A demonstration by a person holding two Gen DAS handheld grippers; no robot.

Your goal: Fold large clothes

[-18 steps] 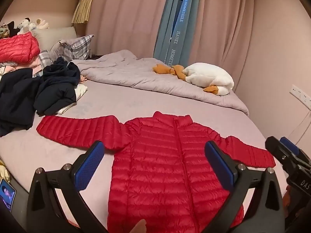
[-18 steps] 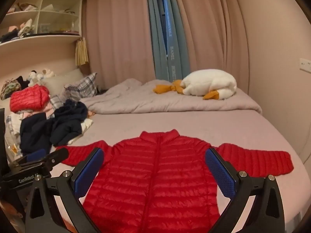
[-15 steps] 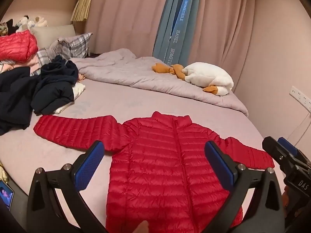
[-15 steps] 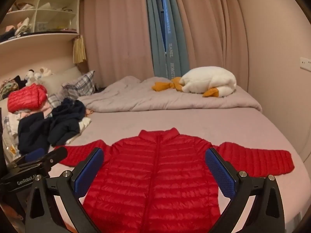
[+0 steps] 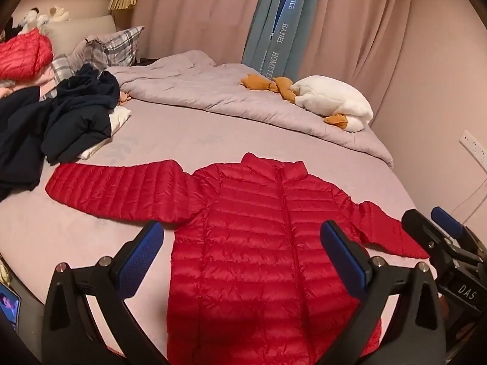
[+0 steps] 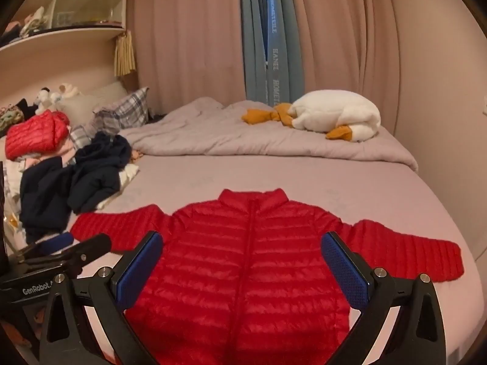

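Both claws spread wide, nothing between the pads, nothing held

Left gripper (image 5: 242, 255): jaws fully apart, tilted down over the near edge of the bed (image 5: 188, 143). Red puffer jacket (image 5: 258, 243) lies flat, front up and zipped, directly ahead of and below the claw, collar pointing away from it. Jacket body sits between the two fingers in view but the pads are clear of the fabric. One sleeve runs out past the left finger, the other runs out past the right finger toward the right gripper (image 5: 438, 228), which shows at the far right edge of this view

Right gripper (image 6: 242, 258): same wide stance, hovering over the jacket's lower half, no contact visible. Jacket centred ahead of the claw, sleeves spread to both sides, right sleeve cuff well beyond the right finger. The left gripper's tips poke in from the left, just beside the left sleeve cuff

Other stuff, all beyond the jacket:
- dark navy clothes pile (image 5: 61, 115), ahead-left, near the left sleeve cuff; touching or not, cannot tell
- folded red jacket (image 6: 36, 135) farther left on a stack
- grey duvet (image 5: 231, 97) bunched across the far side
- white plush goose (image 6: 334, 118) on the duvet, ahead-right
- plaid pillow (image 6: 121, 112) ahead-left
- pink curtains (image 6: 188, 36) behind the bed
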